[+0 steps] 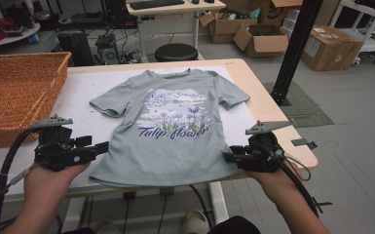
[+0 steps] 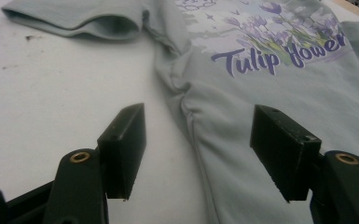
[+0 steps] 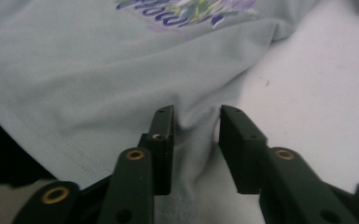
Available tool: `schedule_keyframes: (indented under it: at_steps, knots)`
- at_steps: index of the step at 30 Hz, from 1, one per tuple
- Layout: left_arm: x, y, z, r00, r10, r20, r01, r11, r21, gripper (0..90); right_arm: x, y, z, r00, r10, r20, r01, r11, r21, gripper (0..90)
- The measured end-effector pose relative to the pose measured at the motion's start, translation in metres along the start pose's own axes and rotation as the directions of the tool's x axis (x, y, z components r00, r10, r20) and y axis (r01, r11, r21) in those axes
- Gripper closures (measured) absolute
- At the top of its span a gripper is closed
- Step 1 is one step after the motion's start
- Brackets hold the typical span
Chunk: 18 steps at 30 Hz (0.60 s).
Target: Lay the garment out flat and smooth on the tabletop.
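Pale grey-green cotton T-shirt [image 1: 168,131] lies flat, print side up, at centre of the high view on a white mat [image 1: 83,92] covering the light wooden table [image 1: 253,83]. Print: purple tulips with the words "Tulip flower" in dark blue. Knit fabric soft and matte, short sleeves spread, small creases along the side seams.

Left gripper [image 1: 100,146], black plastic with a grey three-cornered plate, sits at lower left of the high view by the shirt's side edge. In the left gripper view its blocky jaws stand wide apart, straddling the shirt's edge [image 2: 200,140], pads not pressing.

Right gripper [image 1: 227,156], lower right, at the shirt's other bottom corner. In the right gripper view the jaws stand fairly close with a raised fold of cloth [image 3: 196,126] between them; whether the pads pinch it I cannot tell.

Woven wicker basket [image 1: 14,92] at upper left. Black round stool [image 1: 176,51] and cardboard boxes [image 1: 260,39] beyond the table.
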<state>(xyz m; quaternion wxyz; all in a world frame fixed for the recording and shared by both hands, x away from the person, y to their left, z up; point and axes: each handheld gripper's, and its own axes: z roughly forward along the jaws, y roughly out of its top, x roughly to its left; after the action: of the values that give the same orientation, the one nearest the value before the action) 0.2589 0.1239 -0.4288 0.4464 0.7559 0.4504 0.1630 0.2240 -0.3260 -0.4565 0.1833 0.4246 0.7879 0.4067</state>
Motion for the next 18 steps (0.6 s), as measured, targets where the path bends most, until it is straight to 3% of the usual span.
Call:
schedule_keyframes:
  at_steps: [3, 5, 14, 16, 18]
  knots:
    - [0.001, -0.003, -0.009, 0.9999, -0.006, -0.011, 0.006, 1.0000, -0.008, 36.7, -0.002, -0.006, -0.006, 0.9995, 0.030, 0.006, -0.030, 0.999, -0.019, 86.5]
    - [0.001, -0.004, -0.013, 0.9999, -0.008, -0.015, 0.007, 0.9999, -0.010, 36.8, -0.005, -0.009, -0.010, 0.9987, 0.051, -0.002, -0.051, 0.999, -0.014, 88.4]
    - [-0.011, -0.020, -0.010, 0.9999, -0.001, 0.011, 0.000, 0.9997, 0.026, 37.2, -0.007, -0.028, -0.037, 0.9983, 0.053, 0.024, -0.053, 0.999, -0.011, 87.9]
    - [-0.015, -0.023, -0.008, 0.9998, 0.004, 0.020, -0.005, 0.9993, 0.037, 38.3, -0.007, -0.027, -0.038, 0.9986, 0.038, 0.037, -0.037, 0.999, -0.018, 78.7]
    - [-0.019, -0.026, -0.005, 0.9994, 0.011, 0.032, -0.012, 0.9989, 0.046, 40.2, -0.008, -0.025, -0.040, 0.9987, 0.036, 0.037, -0.035, 0.999, -0.040, 75.2]
